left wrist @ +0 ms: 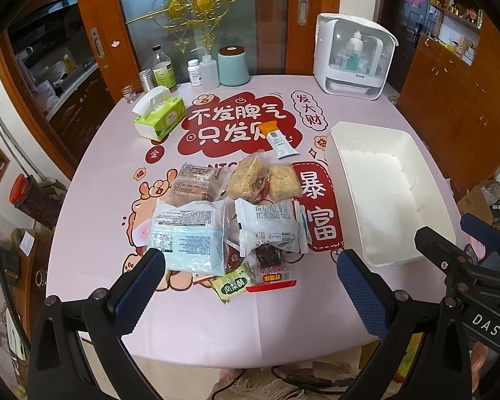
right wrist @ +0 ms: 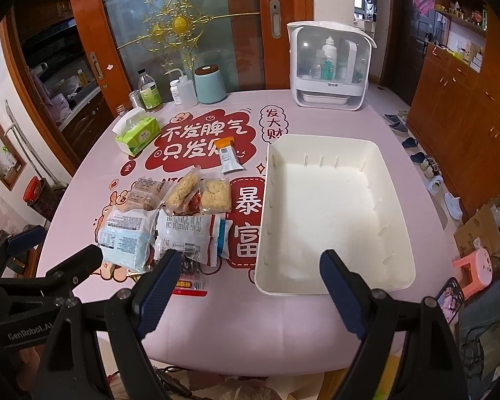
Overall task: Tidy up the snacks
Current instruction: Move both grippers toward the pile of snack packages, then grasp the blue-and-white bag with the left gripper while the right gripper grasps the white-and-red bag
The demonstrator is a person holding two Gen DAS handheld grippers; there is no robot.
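Several snack packets lie in a heap on the pink tablecloth: a pale blue packet, a white packet, two clear bags of noodle cakes, a small green packet and a red-edged packet. An orange-and-grey bar lies apart, farther back. A white bin stands empty at the right. My left gripper hovers open over the table's near edge, in front of the heap. My right gripper hangs open before the bin's near left corner.
At the back of the table stand a green tissue pack, bottles, a teal canister and a white cabinet box. A phone and a pink stool are at the right, off the table.
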